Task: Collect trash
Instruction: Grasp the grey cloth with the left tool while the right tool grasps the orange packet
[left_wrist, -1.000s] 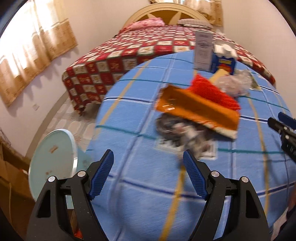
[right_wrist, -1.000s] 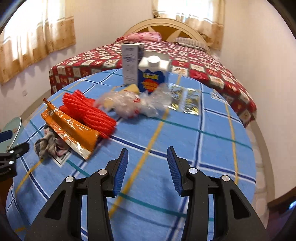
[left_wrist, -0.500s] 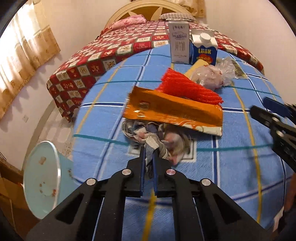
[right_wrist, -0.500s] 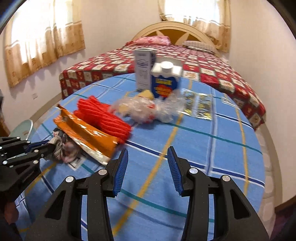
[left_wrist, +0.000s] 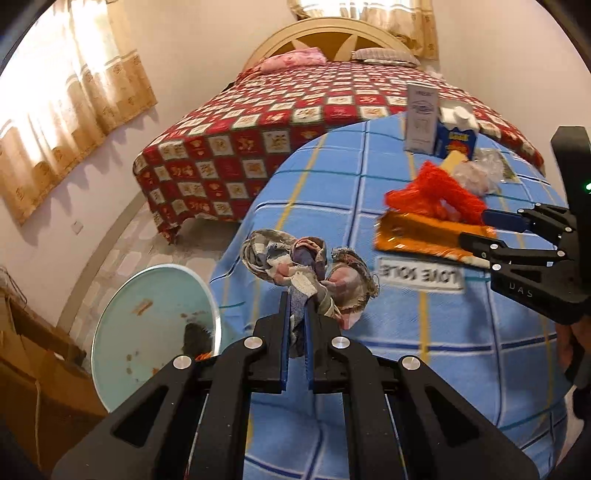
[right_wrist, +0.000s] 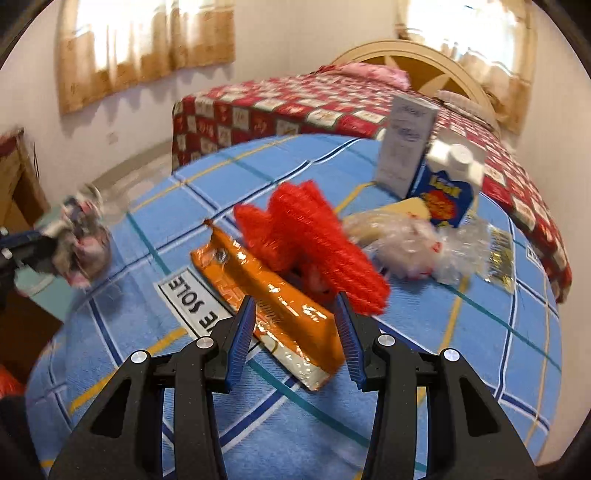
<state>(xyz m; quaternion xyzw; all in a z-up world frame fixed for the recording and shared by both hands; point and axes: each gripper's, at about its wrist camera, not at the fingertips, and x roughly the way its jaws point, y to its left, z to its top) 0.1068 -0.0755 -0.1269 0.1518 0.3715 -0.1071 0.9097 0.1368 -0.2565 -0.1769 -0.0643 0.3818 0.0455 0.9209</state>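
Rag wad lifted at near-left table edge; orange wrapper lined up for second pick.

Left gripper (left_wrist: 295, 317) pinches the crumpled rag (left_wrist: 306, 273), held clear of the blue checked cloth (left_wrist: 424, 350), above and right of the pale bin (left_wrist: 147, 325) on the floor. Right gripper (right_wrist: 295, 332) has fingers spread, straddling the orange wrapper (right_wrist: 273, 299) without pressing it. Next, likely: carry rag left over bin and release; close right on wrapper.

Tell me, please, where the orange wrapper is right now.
In the right wrist view the orange wrapper lies on the blue tablecloth, between the right gripper's open jaws, beside the red netting.
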